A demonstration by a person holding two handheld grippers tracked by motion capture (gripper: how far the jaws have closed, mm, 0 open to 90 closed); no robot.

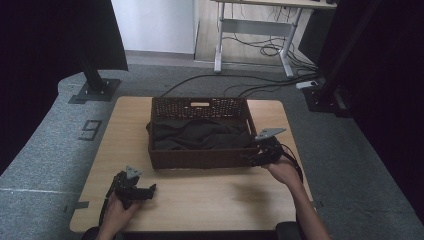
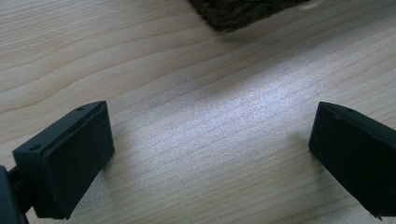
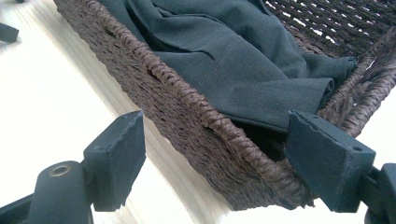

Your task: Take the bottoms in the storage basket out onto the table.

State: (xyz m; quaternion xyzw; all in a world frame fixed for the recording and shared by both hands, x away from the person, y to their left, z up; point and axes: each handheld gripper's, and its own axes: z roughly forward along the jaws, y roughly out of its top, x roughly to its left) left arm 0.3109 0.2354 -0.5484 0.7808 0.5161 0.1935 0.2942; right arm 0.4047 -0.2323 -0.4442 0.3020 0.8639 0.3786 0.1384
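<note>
A dark brown wicker basket [image 1: 200, 159] stands in the middle of the wooden table [image 1: 210, 200], and a dark cloth [image 1: 200, 134] lies crumpled inside it. My right gripper [image 1: 249, 160] is at the basket's front right corner. In the right gripper view the right gripper [image 3: 219, 156] is open and straddles the basket rim [image 3: 196, 100], one jaw outside the wall and one over the cloth [image 3: 243, 70], neither pad pressing. My left gripper [image 1: 151, 190] rests low at the table's front left. In the left gripper view the left gripper [image 2: 210, 149] is open wide over bare wood.
A corner of the basket [image 2: 233, 11] shows at the top of the left gripper view. Grey carpet [image 1: 45, 150] surrounds the table. Black stand bases [image 1: 95, 90] sit at the back left and back right, with cables [image 1: 260, 82] on the floor behind.
</note>
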